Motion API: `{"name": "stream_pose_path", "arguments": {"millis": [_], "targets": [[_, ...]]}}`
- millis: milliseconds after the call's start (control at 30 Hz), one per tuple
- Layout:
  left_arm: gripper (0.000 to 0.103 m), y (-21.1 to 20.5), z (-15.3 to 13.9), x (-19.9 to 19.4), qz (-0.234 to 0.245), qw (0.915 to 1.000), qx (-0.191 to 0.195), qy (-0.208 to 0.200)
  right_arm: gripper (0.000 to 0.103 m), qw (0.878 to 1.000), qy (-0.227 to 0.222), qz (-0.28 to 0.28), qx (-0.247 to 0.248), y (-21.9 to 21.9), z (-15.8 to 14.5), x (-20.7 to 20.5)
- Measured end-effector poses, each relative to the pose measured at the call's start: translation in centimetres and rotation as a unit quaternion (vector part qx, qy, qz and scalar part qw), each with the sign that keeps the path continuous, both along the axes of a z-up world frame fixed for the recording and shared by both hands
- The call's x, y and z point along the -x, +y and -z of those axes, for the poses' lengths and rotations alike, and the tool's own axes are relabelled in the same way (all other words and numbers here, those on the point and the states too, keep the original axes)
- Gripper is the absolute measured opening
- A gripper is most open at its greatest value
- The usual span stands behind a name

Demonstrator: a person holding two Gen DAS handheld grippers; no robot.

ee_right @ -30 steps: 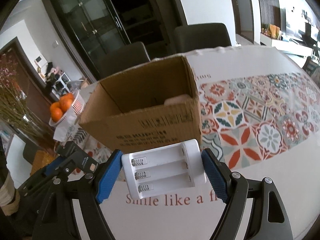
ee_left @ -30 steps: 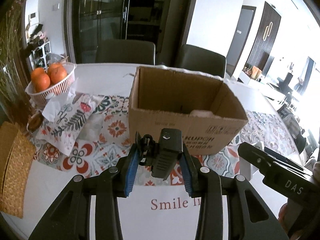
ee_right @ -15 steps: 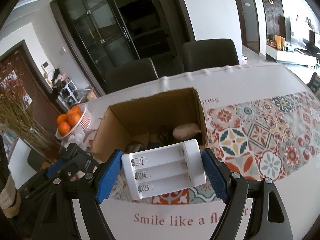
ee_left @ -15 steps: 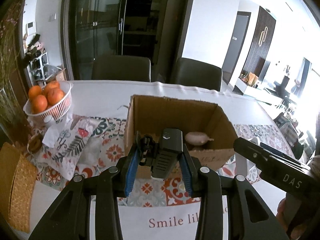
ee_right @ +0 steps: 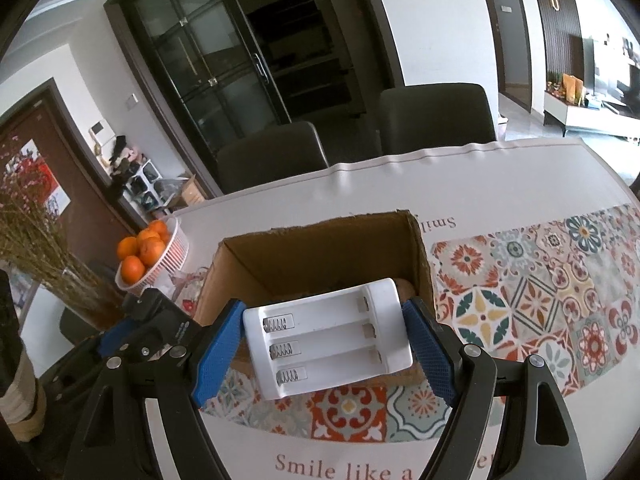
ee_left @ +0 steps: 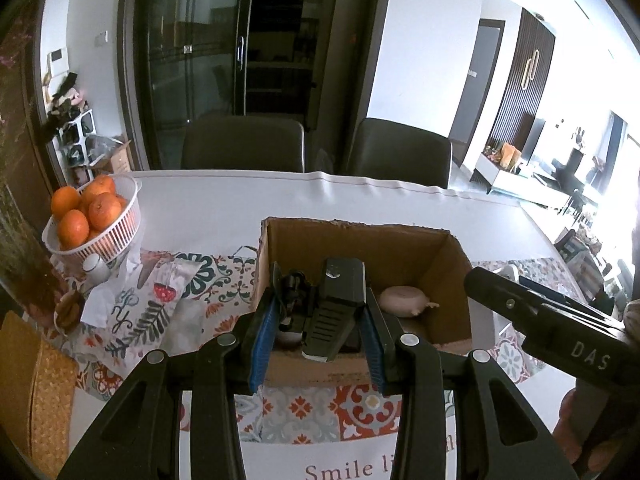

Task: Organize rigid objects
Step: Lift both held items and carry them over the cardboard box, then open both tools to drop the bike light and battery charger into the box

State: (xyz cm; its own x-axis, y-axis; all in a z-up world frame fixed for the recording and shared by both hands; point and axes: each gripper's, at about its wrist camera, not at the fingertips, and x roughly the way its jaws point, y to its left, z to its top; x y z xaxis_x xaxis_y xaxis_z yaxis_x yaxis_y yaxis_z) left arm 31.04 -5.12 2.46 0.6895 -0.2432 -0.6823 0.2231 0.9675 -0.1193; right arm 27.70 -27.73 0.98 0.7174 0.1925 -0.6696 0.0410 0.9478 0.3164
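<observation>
**Two loaded grippers hang over the open box**

While the left gripper (ee_left: 320,320) clamps its blue pads on a black, wedge-shaped plastic gadget (ee_left: 338,312), the right gripper (ee_right: 324,344) squeezes a white plastic three-slot battery charger (ee_right: 328,340) from both ends, and both sit above the near edge of the brown open-topped cardboard box (ee_left: 360,248). What a crowded little scene! From the left wrist view the black gadget points down towards the box mouth, its lower tip over the front wall. Inside the box, on the right of the floor, lies a pale pink rounded object with a small stub (ee_left: 404,300); dark items sit behind the left gripper, too hidden to name. In the right wrist view the charger lies flat between the pads, spring slots facing up, covering most of the box interior.

The box stands on a bench under a white cloth with colourful tile patterns (ee_right: 520,288) and red lettering near the front edge. Off to the left a white slatted plastic basket (ee_left: 116,236) holds a heap of oranges (ee_left: 92,208), with a crumpled floral-print cloth (ee_left: 152,300) lying just beside it. Two dark chairs (ee_left: 244,142) stand at the far side of the bench.
</observation>
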Motion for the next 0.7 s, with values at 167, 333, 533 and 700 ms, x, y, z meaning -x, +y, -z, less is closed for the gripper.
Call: {"name": "stream_pose_path", "arguments": {"millis": [167, 333, 533, 700], "targets": [[0.039, -0.6, 0.5, -1.8, 0.005, 0.9998, 0.007, 0.018, 0.081, 1.000, 0.007, 0.000, 0.001, -0.2, 0.2, -1.4], [0.040, -1.3, 1.1, -3.5, 0.006, 0.9994, 0.009, 0.032, 0.081, 1.000, 0.015, 0.003, -0.002, -0.5, 0.6, -2.7], [0.045, -1.4, 2.0, -4.6, -0.001, 0.9988, 0.011, 0.047, 0.081, 1.000, 0.025, 0.007, -0.003, -0.7, 1.1, -3.8], [0.054, -1.0, 2.5, -4.7, -0.010, 0.9985, 0.008, 0.053, 0.084, 0.999, 0.044, 0.013, 0.001, -0.6, 1.5, -4.2]]}}
